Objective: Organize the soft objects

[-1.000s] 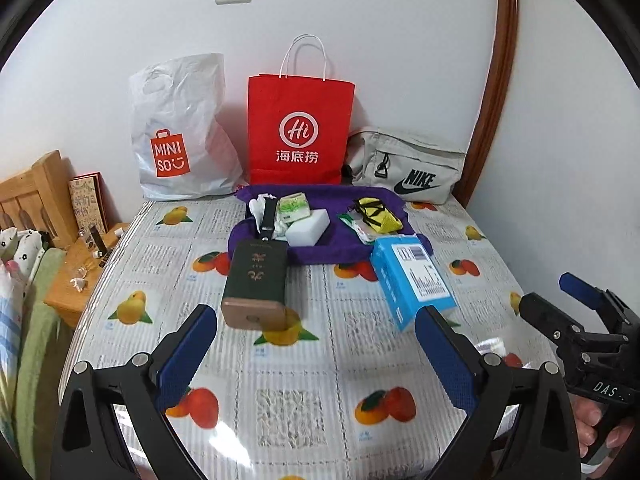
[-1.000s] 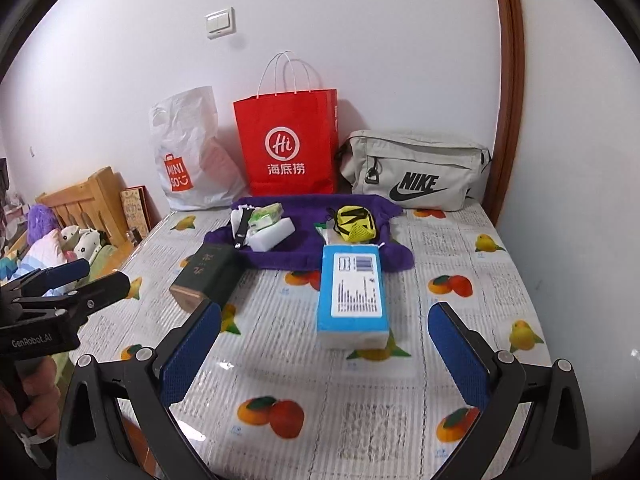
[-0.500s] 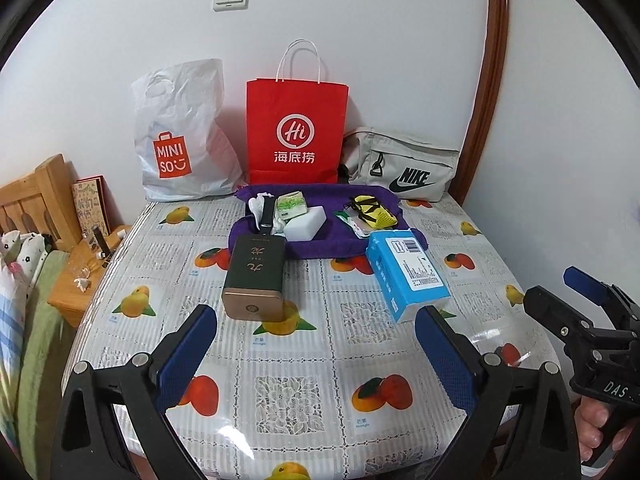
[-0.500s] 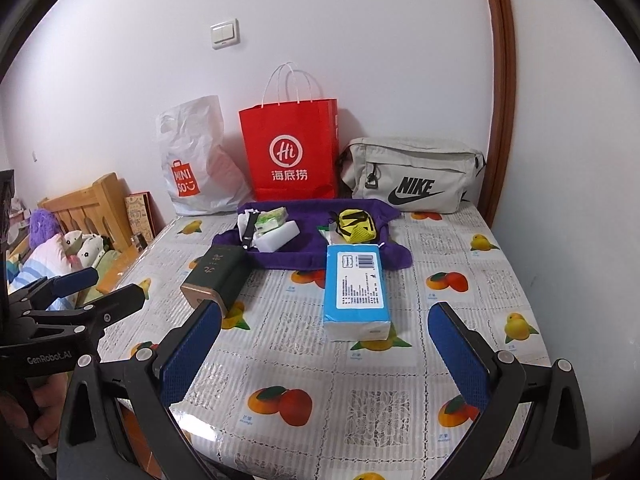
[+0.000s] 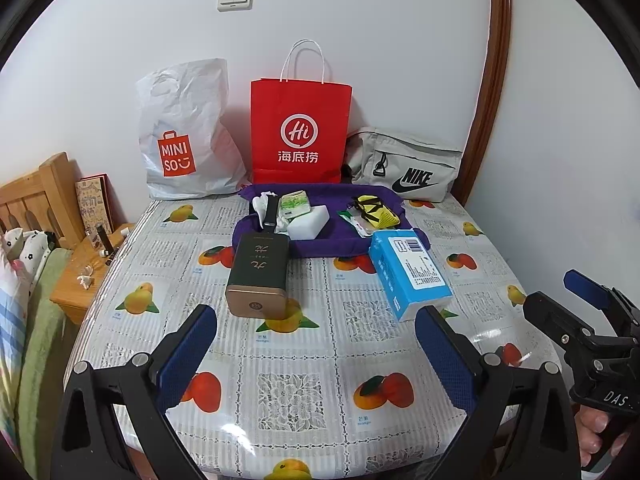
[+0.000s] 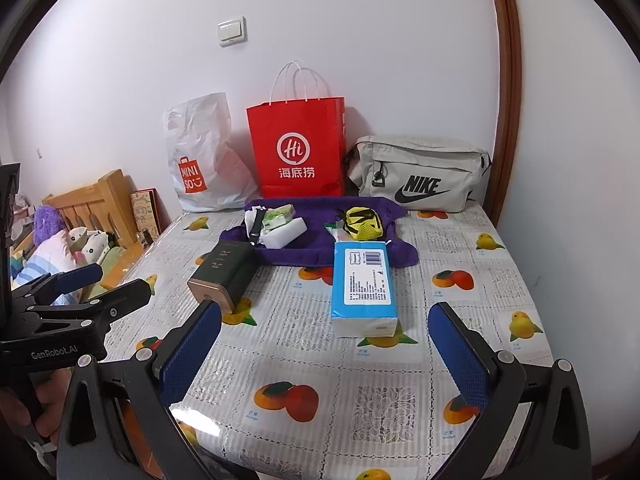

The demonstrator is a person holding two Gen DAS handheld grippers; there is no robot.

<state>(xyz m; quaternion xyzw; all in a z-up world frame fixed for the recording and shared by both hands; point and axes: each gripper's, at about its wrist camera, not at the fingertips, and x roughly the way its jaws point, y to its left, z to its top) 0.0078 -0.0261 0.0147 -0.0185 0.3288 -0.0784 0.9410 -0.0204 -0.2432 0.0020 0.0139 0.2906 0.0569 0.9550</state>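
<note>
The blue tissue pack (image 6: 364, 286) lies flat in the middle of the table (image 6: 400, 400), its long axis running near to far, its far end just short of the purple cloth (image 6: 320, 250); by the look of it, it is light and soft, a thin film wrapper over a springy stack, so it should give under pressure and may slip if pinched on the glossy top face; the better hold, I judge, is across its two long sides near the middle, squeezing only until the wrapper dimples. On the cloth sit other soft things: a white sponge block (image 6: 284, 234) towards the left, a green-printed packet (image 6: 278, 216) just beyond it, and a yellow mesh pouch (image 6: 362, 224) on the right; the sponge would crush easily and spring back; the pouch is limp and is best taken by a bunched edge. Left of the tissue pack, well apart, lies a dark green box (image 6: 224, 274) with a gold end, which looks rigid. Against the far wall stand a white plastic bag (image 6: 200, 160), a red paper bag (image 6: 298, 148) and a grey pouch bag (image 6: 416, 176). The right gripper (image 6: 324, 352) hangs over the near edge, jaws spread wide, holding nothing; the left gripper (image 5: 316, 354) likewise hangs with jaws wide apart and empty, facing the green box.
</note>
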